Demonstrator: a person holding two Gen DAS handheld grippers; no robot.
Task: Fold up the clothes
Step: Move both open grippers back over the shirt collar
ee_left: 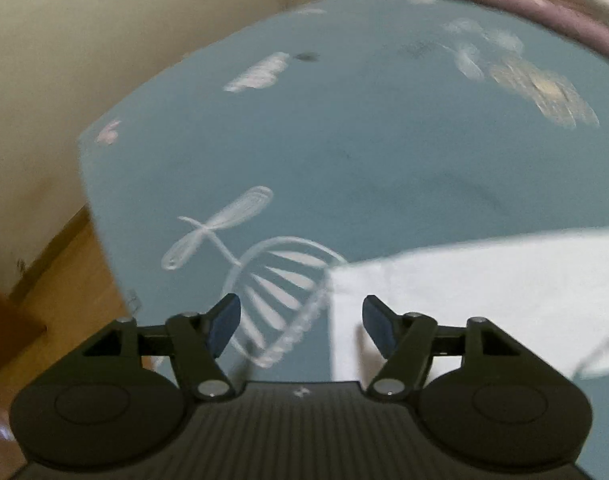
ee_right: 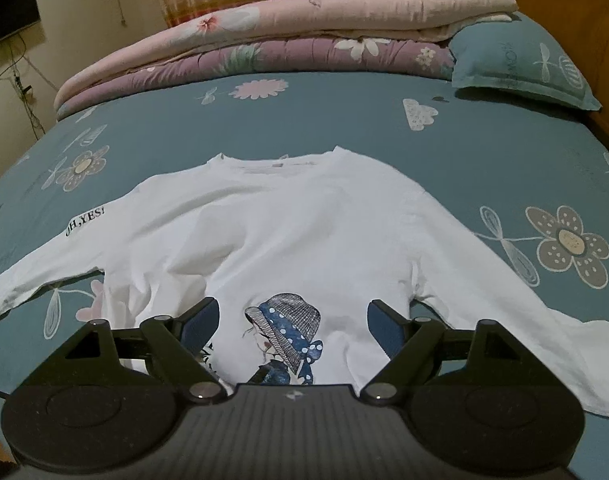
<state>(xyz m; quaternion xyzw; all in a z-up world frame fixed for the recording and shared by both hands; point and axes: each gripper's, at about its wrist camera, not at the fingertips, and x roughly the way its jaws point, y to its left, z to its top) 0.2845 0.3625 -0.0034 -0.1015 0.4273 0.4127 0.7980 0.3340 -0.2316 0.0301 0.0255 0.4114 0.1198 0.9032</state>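
Observation:
A white long-sleeved shirt (ee_right: 288,224) lies flat on the teal bedsheet (ee_right: 344,120), collar far from me, both sleeves spread out. It bears a print of a figure in a hat (ee_right: 288,332) and black lettering on its left sleeve. My right gripper (ee_right: 292,320) hovers open over the shirt's lower body, nothing between its fingers. In the left wrist view, a white sleeve end (ee_left: 484,300) lies at the lower right. My left gripper (ee_left: 300,320) is open above the sleeve's edge, its right fingertip (ee_left: 374,316) over the cloth; the jaws hold nothing.
Folded pink and purple quilts (ee_right: 264,36) are stacked along the bed's far side, with a teal pillow (ee_right: 516,68) at the far right. The bed's left edge drops to a wooden floor (ee_left: 60,292). A wooden headboard (ee_right: 576,8) stands at right.

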